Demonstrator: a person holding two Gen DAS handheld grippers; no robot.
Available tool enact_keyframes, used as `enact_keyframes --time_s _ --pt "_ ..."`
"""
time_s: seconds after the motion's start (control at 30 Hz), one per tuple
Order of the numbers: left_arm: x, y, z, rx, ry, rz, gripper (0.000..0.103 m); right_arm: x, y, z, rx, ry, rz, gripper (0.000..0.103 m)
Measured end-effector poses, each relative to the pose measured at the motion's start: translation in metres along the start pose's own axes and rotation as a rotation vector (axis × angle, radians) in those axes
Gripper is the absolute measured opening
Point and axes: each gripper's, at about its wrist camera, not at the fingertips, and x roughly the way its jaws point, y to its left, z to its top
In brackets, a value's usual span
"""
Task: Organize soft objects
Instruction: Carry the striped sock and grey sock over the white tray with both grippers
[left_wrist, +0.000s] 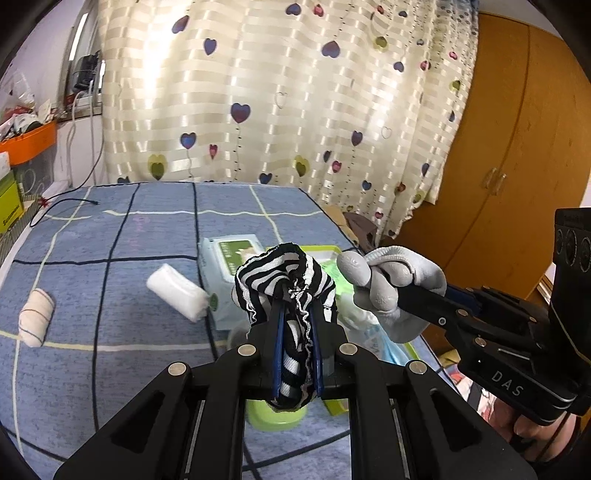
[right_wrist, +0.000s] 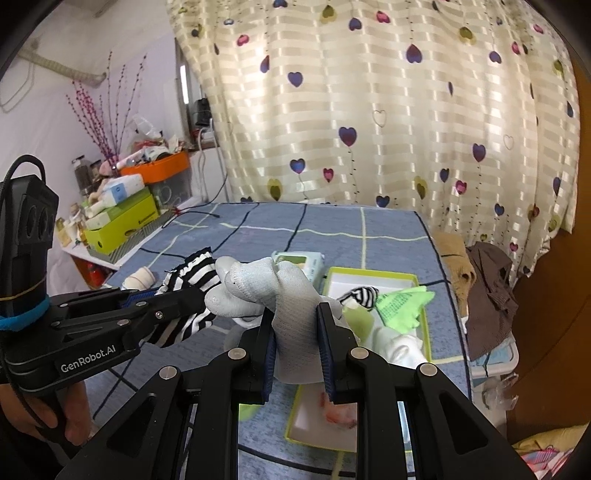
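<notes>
Left gripper (left_wrist: 295, 325) clenched on a striped sock (left_wrist: 284, 273); right gripper (right_wrist: 297, 332) clamped on a grey glove (right_wrist: 288, 295). Both hang above the green tray (right_wrist: 369, 273), sock left of it. Judged light, limp, non-slip cloth; pinching bunched fabric mid-body should keep loose ends from snagging.

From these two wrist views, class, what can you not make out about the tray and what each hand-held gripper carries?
- Tray near end: right view, hidden behind the right hand-held gripper and grey glove.
- Tray, left view: mostly covered by the striped cloth in the left hand-held gripper.
- Striped cloth: bunched, kind of garment unclear.
</notes>
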Motion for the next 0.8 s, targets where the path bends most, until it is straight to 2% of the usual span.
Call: enact_keyframes --time_s 0.47,0.8 --pt "0.023 -0.042 -0.005 0.053 0.051 -0.066 0.013 -0.016 -0.041 -0.016 0.058 0.007 -0.057 0.02" --pt "0.047 -0.058 -0.014 0.073 0.112 -0.105 0.013 -0.013 -0.07 -0.033 0.096 0.046 -0.092 0.02"
